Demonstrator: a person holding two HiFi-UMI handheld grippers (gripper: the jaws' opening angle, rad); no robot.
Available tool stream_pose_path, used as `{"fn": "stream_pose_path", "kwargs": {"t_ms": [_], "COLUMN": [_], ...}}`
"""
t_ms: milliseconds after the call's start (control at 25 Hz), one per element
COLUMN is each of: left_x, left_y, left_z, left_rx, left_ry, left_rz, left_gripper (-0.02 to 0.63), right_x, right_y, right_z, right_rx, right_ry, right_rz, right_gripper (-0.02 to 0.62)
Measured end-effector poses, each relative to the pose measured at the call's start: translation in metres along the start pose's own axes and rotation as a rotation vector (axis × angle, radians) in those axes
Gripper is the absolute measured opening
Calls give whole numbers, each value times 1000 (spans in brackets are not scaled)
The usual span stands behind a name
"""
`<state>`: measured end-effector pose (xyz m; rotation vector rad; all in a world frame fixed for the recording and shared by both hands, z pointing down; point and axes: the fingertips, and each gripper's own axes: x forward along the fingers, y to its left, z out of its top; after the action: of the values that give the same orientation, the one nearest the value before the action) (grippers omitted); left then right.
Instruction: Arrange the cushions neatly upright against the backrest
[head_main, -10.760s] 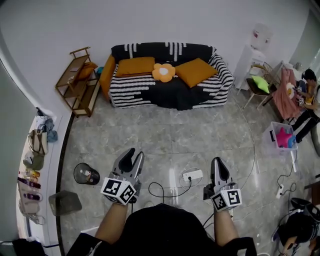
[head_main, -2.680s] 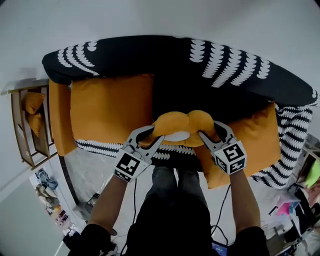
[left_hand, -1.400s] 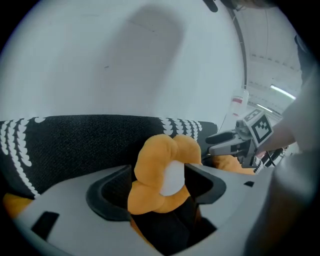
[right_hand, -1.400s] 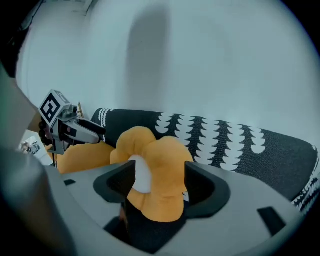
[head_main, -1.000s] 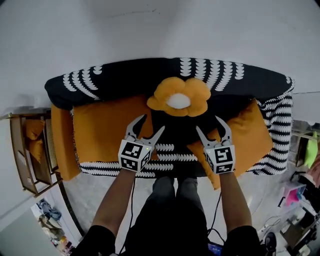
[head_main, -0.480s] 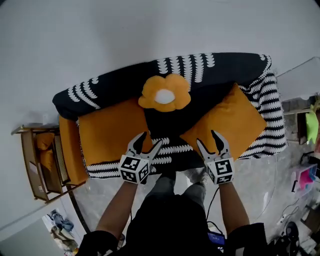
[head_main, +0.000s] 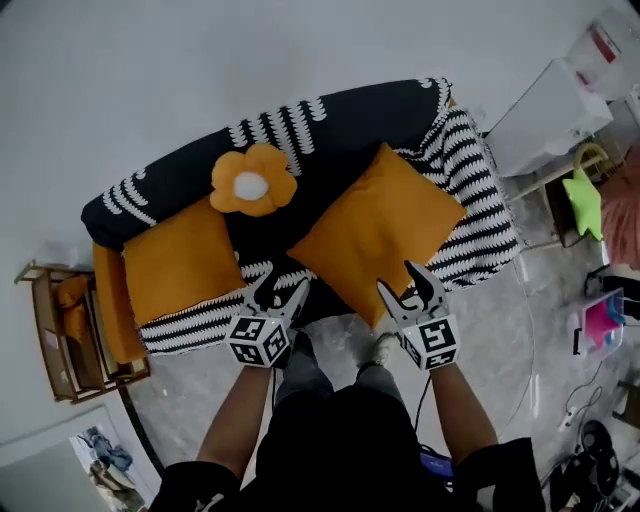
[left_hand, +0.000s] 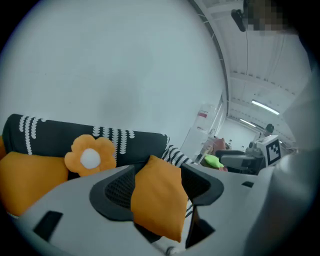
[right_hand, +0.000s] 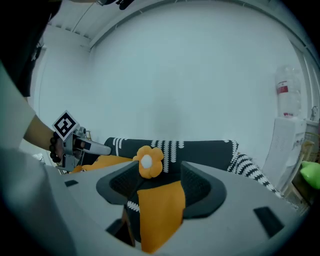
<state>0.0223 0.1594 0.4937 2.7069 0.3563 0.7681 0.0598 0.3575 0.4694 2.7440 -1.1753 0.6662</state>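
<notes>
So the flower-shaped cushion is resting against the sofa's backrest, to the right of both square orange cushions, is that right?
Not quite: the flower-shaped cushion does rest against the backrest, but it sits between the left orange cushion and the right orange cushion, as the head view shows.

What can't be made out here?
- Square cushion, lower edge: right gripper view, behind the right gripper's closing jaws; the cushion shows between them, contact unclear.
- Left cushion: left gripper view, cut by the picture's edge and the left gripper.
- Ceiling fixture: left gripper view, under a mosaic patch.
</notes>
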Motion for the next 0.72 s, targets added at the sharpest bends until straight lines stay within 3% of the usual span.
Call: {"fn": "stream_pose_path", "kwargs": {"t_ms": [160, 400, 560, 720], "left_x": [-3, 1, 2, 6], "left_y": [-58, -109, -121, -110], "left_z": [-17, -29, -27, -25], "left_rx": [-63, -63, -83, -117], "left_ry": [-23, -16, -29, -43], "left_rz": [22, 65, 93, 123], "left_gripper": [307, 307, 307, 307], "right_x": [-75, -157, -167, -138], "right_y": [-45, -113, -145, -159], "right_z": [-15, -21, -25, -15], "right_rx": [10, 43, 70, 82], "right_ry": [-7, -44, -42, -54], "right_rz": [-40, -127, -141, -118], "right_gripper": [273, 270, 268, 268]}}
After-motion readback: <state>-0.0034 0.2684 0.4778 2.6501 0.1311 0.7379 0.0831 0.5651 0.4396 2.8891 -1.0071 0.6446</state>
